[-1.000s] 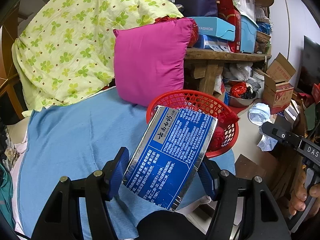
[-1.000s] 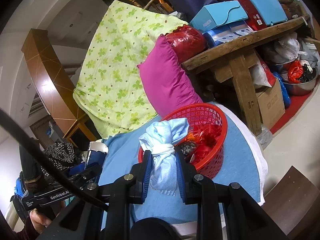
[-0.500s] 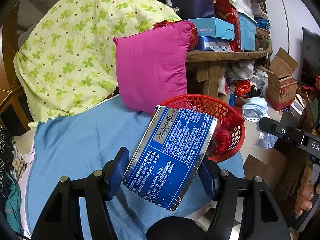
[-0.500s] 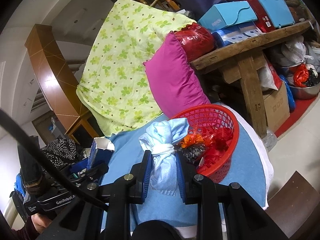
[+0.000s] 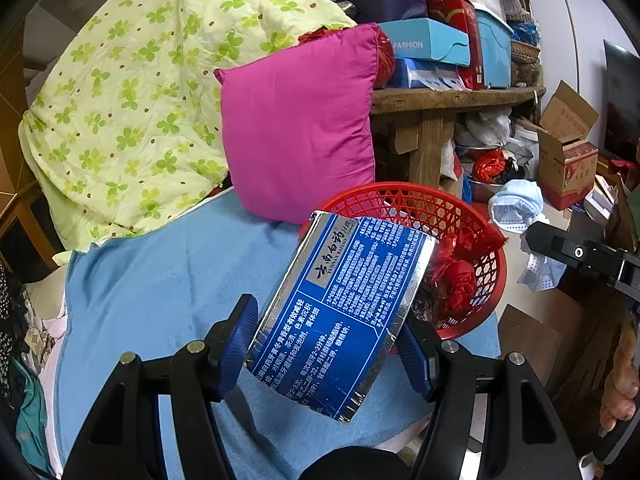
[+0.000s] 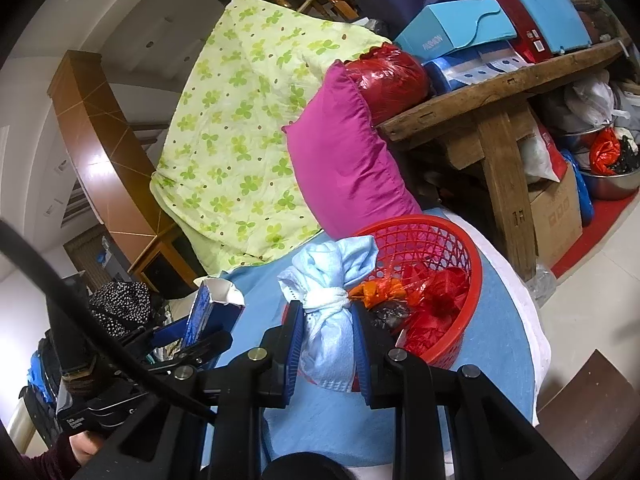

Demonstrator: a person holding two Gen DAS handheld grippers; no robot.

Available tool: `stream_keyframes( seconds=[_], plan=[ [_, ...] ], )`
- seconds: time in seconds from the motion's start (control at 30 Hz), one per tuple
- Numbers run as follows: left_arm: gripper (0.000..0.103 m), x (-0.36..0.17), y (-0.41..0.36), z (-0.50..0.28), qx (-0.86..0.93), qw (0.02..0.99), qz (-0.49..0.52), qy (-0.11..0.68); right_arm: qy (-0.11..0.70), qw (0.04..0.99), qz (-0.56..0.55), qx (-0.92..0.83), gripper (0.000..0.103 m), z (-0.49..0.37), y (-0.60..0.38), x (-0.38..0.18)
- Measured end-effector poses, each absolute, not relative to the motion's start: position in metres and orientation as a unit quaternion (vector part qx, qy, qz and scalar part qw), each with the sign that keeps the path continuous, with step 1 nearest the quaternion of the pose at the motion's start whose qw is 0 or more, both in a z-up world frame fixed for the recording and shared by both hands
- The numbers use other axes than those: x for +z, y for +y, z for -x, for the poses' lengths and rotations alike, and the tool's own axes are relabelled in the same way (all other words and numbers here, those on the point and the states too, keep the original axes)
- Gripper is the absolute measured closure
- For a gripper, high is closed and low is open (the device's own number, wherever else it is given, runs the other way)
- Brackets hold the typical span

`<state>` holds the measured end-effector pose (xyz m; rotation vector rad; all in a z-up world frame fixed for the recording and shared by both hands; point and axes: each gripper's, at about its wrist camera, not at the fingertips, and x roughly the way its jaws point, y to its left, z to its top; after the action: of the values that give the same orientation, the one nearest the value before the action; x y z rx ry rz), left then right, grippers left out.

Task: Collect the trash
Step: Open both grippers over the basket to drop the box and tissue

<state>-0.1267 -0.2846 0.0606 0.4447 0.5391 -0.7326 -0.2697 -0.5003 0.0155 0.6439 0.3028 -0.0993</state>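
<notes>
On the blue cloth [image 5: 152, 280], the red mesh plastic basket [image 6: 472, 264] sits just ahead of my right gripper [image 6: 327, 344], which is clamped on a knotted pale-blue mask bundle [image 6: 330, 280]; my left gripper [image 5: 326, 344] pinches a flattened blue-and-silver carton [image 5: 344, 304], long axis pointing basketward.

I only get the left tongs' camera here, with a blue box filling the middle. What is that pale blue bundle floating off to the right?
Observer: It is a knotted face mask, pinched in the right tongs.
Operator: Is the box I see closed at its top end?
Observer: No. From the right camera the box shows a torn white open end.
Operator: What else lies in the red basket besides the red wrappers?
Observer: The right camera shows an orange scrap in the basket, just past the mask.
</notes>
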Motion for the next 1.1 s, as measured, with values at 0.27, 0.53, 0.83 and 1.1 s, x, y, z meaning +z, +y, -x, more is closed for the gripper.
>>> stream_keyframes(
  seconds=[0.27,0.53,0.83,1.1],
  plan=[
    [0.035,0.051,-0.302,0.118,-0.364,0.863,-0.224,0.27,0.151,0.93,-0.329,-0.064,0.077,0.267,-0.52,0.005],
    [0.035,0.046,-0.317,0.103,-0.376,0.852,-0.221,0.29,0.153,0.925,-0.338,-0.076,0.077,0.263,-0.538,-0.003],
    [0.035,0.047,-0.336,0.084,-0.382,0.847,-0.218,0.299,0.162,0.921,-0.344,-0.081,0.077,0.248,-0.554,-0.008],
    [0.034,0.042,-0.362,0.061,-0.39,0.838,-0.216,0.314,0.163,0.921,-0.345,-0.076,0.076,0.222,-0.567,-0.006]
  ],
)
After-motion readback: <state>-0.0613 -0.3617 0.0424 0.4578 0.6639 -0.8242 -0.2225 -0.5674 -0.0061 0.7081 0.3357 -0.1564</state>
